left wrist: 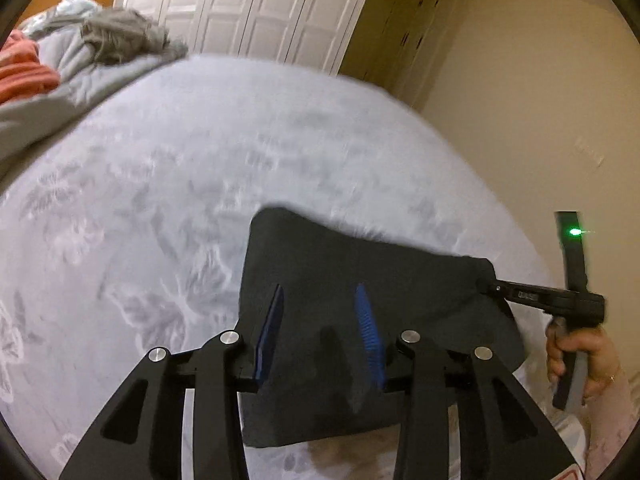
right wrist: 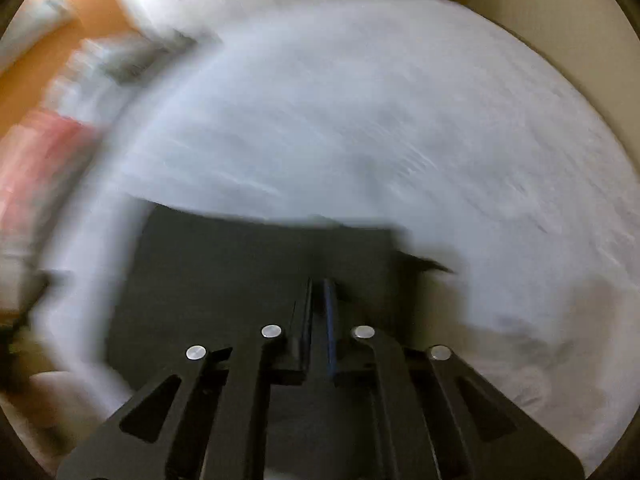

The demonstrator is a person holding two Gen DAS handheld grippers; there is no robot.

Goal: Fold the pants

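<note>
The dark folded pants point(left wrist: 360, 280) lie on the pale patterned bedspread point(left wrist: 200, 160) near its front edge. My left gripper point(left wrist: 320, 296) is open, its blue pads point(left wrist: 366, 320) spread above the pants with nothing between them. My right gripper point(left wrist: 482, 282) comes in from the right and is shut on the right corner of the pants. In the blurred right wrist view the right gripper point(right wrist: 319, 284) has its fingers closed together over the pants point(right wrist: 240, 280).
A heap of grey and orange laundry point(left wrist: 80, 52) sits at the far left of the bed. White wardrobe doors point(left wrist: 260, 8) stand behind the bed. A beige wall point(left wrist: 520, 100) runs along the right side.
</note>
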